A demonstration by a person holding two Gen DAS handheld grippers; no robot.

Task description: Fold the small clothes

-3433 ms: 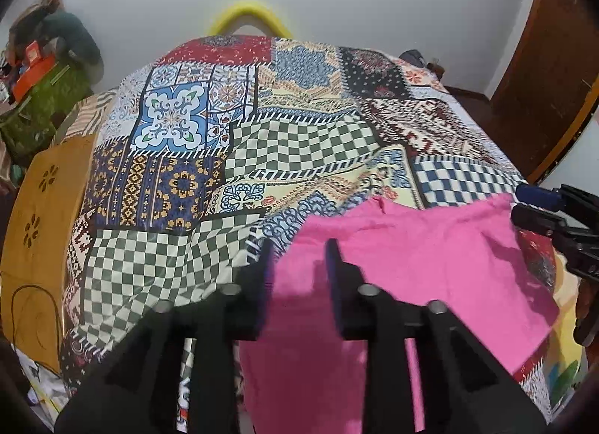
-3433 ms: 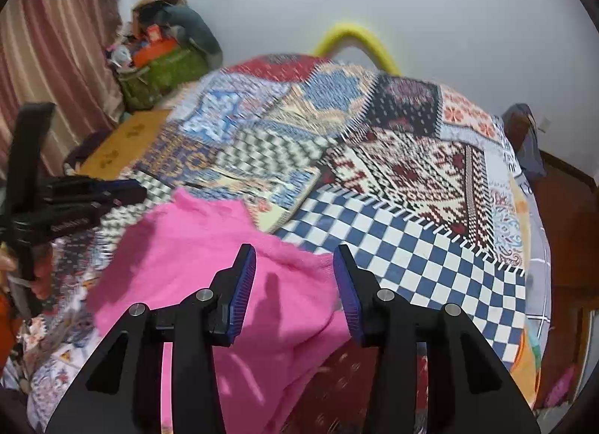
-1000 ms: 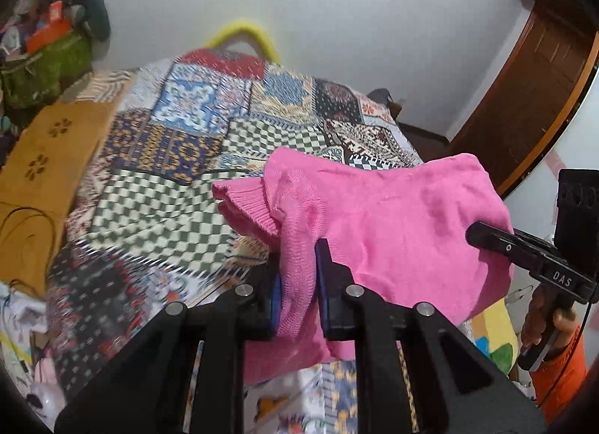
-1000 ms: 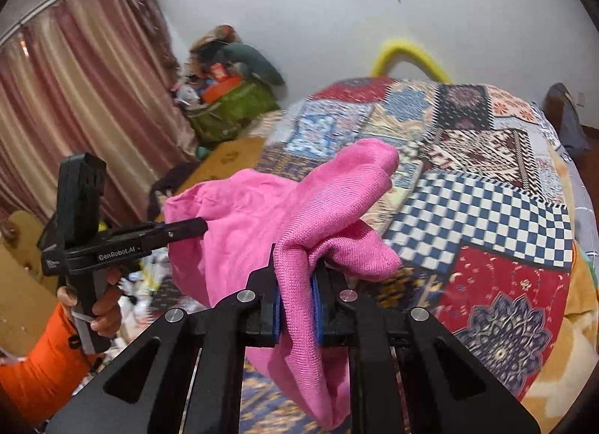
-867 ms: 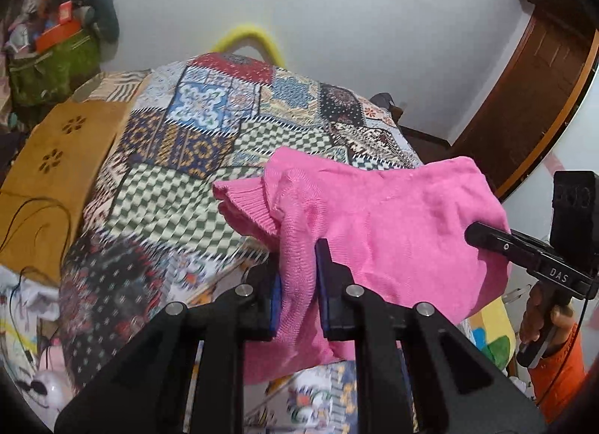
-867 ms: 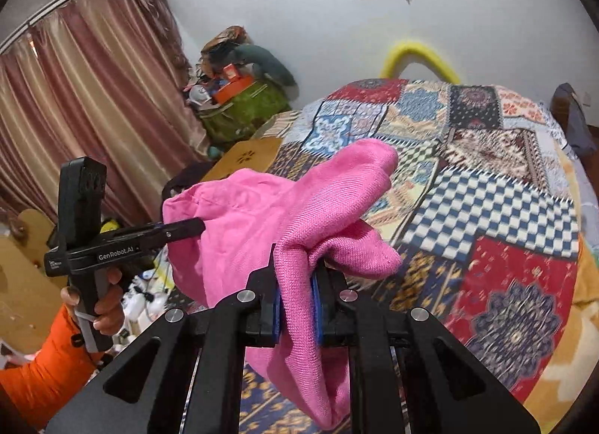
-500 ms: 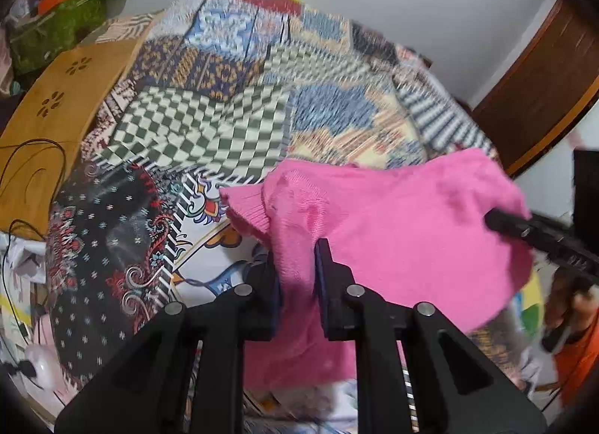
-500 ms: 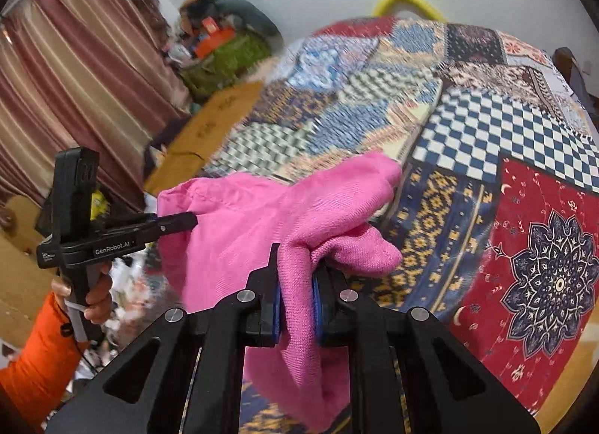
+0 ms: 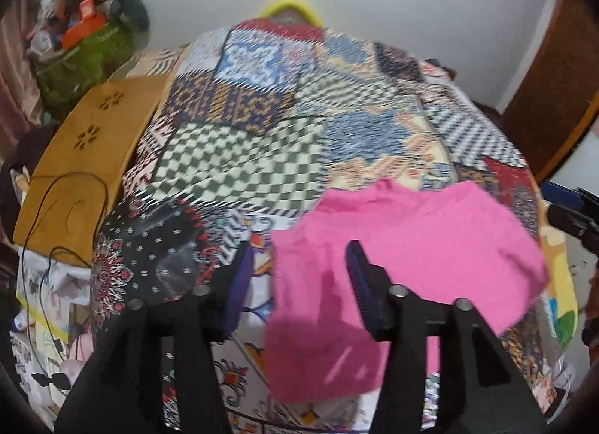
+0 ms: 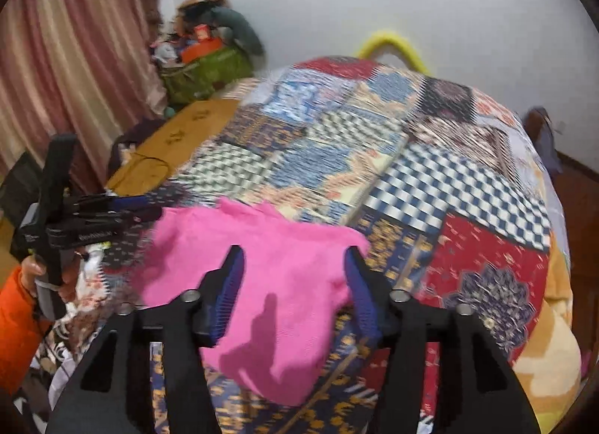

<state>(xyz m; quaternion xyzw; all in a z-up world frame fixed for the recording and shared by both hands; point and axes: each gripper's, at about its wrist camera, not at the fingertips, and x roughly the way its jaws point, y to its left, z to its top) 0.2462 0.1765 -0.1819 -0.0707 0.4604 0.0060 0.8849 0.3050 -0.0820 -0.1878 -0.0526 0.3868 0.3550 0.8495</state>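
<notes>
A: Status on the pink knit garment?

B: It is laid out on the patchwork bedspread at the near edge of the bed, mostly flat. In the left wrist view a near portion is seen hanging over the bed edge. It is gripped by nothing.

A: Tools?

B: The left tool has just been opening; its jaws are apart, with the garment's near left part lying below the gap and not pressed by the pads. The same is noted for the right tool: just opened, jaws apart, the near right part of the cloth under the gap, no contact visible.

A: Why there?

B: Judged as a release after a spread-out. The cloth was probably dropped near the edge so both corners stay reachable from the person's side. The left tool is also seen in the right wrist view at far left, held by a hand in an orange sleeve.

A: Fold state?

B: No completed fold can be confirmed; motion blur is present. A wrinkle is seen at the far edge.

A: Risk?

B: The overhanging part could be dragged off if only one side is regrasped.
</notes>
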